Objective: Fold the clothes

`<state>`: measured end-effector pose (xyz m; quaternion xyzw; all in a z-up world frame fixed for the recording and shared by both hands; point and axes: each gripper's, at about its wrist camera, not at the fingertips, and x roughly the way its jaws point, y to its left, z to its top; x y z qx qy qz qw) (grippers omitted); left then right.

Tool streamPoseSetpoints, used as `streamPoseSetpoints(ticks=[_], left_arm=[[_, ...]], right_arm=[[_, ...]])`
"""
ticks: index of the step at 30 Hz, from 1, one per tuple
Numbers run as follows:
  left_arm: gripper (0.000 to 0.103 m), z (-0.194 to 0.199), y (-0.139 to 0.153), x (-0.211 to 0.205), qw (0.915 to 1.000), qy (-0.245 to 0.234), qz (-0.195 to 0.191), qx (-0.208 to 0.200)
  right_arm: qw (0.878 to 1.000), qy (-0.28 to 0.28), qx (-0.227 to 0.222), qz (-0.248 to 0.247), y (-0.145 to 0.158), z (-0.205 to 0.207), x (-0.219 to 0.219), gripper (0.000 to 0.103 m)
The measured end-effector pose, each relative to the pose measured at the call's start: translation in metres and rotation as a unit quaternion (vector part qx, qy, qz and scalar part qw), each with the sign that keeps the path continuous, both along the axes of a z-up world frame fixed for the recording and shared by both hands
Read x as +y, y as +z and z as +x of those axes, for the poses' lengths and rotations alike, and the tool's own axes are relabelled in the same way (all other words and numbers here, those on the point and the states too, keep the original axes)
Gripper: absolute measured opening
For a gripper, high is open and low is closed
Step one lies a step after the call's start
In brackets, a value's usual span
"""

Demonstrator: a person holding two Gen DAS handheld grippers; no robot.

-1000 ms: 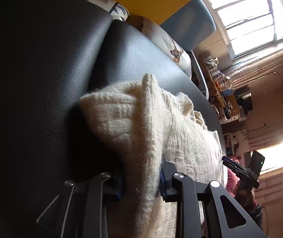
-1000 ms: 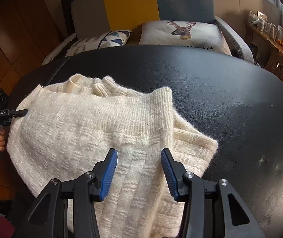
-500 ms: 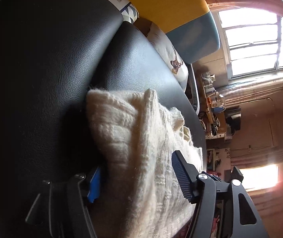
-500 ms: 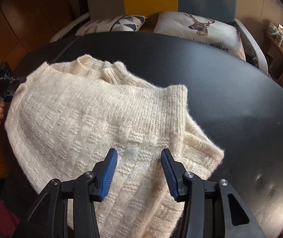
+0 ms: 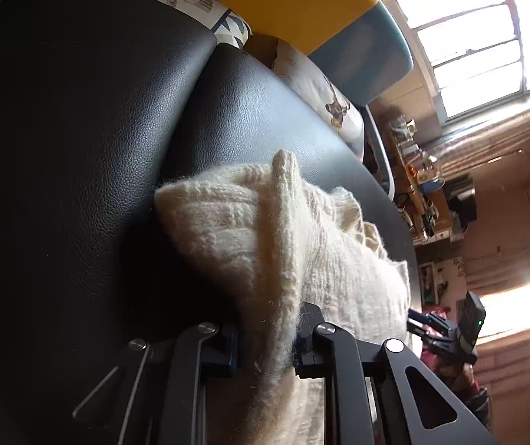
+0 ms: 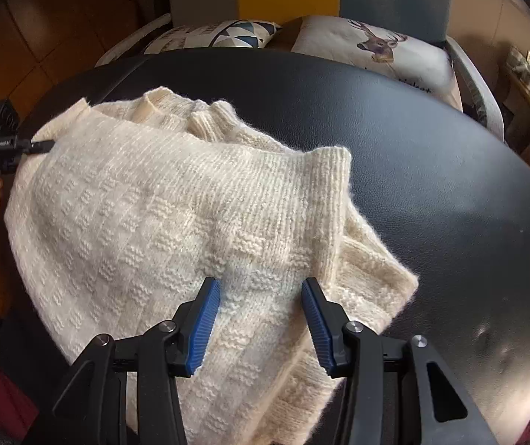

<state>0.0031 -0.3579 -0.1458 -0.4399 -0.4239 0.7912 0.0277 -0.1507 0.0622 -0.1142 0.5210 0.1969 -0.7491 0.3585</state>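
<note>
We pinch cream knit sweater (image 6: 175, 215) w/ left gripper (image 5: 265, 337), right gripper (image 6: 261, 315) spread open above it, black table (image 6: 431, 170).

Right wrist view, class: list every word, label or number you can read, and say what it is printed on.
A white label on the left gripper's body: too small to read.
Dark script on the deer cushion: its top is hidden by the black cushion; unreadable.
Cream sweater: no text.
Nothing else carries writing.
</note>
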Motion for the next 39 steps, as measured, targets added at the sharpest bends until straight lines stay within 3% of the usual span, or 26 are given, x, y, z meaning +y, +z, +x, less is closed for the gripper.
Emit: streamPoseSetpoints(ticks=[4,9,14,20,30,33,39], left_arm=[[0.019,0.002,0.002,-0.006,0.9996,0.018,0.02,0.008],[0.019,0.002,0.013,-0.005,0.9994,0.025,0.018,0.018],[0.019,-0.002,0.049,0.0,0.9968,0.032,0.041,0.06],[0.019,-0.017,0.087,0.014,0.9945,0.036,0.065,0.073],[0.019,-0.058,0.135,0.072,0.9985,0.039,0.031,0.023],[0.019,-0.075,0.146,0.107,0.9996,0.014,0.007,0.023],[0.019,-0.102,0.14,0.191,0.9974,-0.057,-0.043,0.006]], right_arm=[[1.0,0.018,-0.015,0.014,-0.013,-0.002,0.005,0.047],[0.999,-0.002,-0.036,-0.02,-0.022,-0.007,0.017,0.047],[0.997,-0.039,-0.041,-0.046,-0.025,0.001,0.02,0.048],[0.996,-0.067,-0.033,-0.044,-0.026,0.021,0.004,0.048],[0.995,-0.074,-0.036,-0.059,-0.028,0.035,-0.011,0.048],[0.994,-0.074,-0.039,-0.074,-0.029,0.038,-0.009,0.049],[0.989,-0.081,-0.04,-0.119,-0.032,0.043,0.008,0.049]])
